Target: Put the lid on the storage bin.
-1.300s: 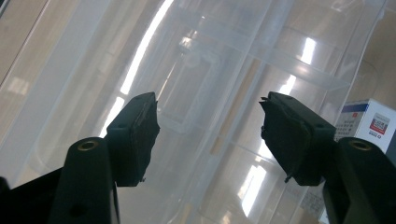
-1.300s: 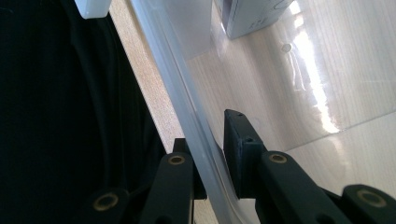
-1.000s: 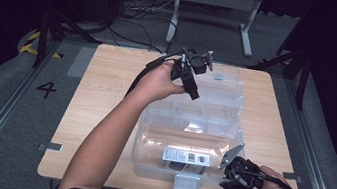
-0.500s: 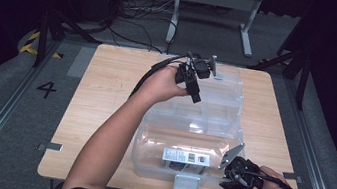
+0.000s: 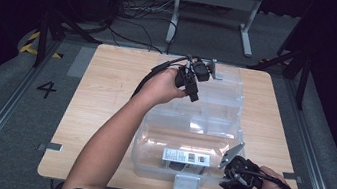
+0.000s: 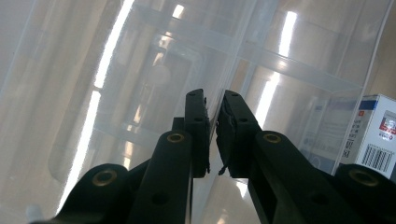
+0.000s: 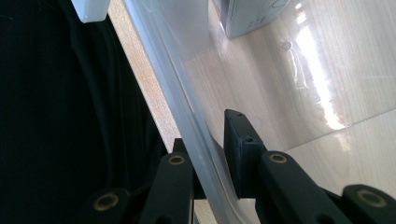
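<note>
Left hand-held gripper (image 5: 198, 77): jaws narrowed onto the clear box's (image 5: 190, 138) raised lid (image 6: 280, 56), apparently gripping it.
Right hand-held gripper (image 5: 236, 169): clamps the box's near wall.
Box: on tabletop (image 5: 105, 95).

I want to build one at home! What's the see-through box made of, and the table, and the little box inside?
The see-through box looks like clear glossy plastic: the table shows through it and lamp streaks shine on its walls. The table looks like pale matte wood or wood-look board, with visible grain. The little box seems printed cardboard, with sharp edges and a barcode.
</note>
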`<state>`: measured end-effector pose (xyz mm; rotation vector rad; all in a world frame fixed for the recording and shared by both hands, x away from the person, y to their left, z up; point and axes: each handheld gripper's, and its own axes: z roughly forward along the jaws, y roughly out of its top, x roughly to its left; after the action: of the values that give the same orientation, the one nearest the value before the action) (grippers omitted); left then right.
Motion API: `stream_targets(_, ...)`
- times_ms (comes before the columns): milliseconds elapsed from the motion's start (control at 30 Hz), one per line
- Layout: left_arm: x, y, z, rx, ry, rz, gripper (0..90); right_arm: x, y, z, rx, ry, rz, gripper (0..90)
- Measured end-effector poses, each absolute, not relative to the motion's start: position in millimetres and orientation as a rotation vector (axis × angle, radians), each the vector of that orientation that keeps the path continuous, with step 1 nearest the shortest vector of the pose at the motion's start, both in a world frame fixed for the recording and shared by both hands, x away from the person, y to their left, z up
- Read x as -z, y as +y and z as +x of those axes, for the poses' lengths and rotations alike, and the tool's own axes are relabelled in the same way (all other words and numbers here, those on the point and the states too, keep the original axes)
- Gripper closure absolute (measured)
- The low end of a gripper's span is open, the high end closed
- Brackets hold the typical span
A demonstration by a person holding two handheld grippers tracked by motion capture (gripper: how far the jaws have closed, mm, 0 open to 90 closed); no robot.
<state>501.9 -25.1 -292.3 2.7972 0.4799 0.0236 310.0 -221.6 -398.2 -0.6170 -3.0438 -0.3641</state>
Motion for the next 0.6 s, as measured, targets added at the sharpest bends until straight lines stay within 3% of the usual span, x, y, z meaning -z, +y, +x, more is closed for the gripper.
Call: stream_targets(600, 286.1, -31.2, 485.7, -0.114, 0.423, 2.799, 83.1, 398.8, -221.5, 310.0, 0.384, -3.021, -0.697, 79.3)
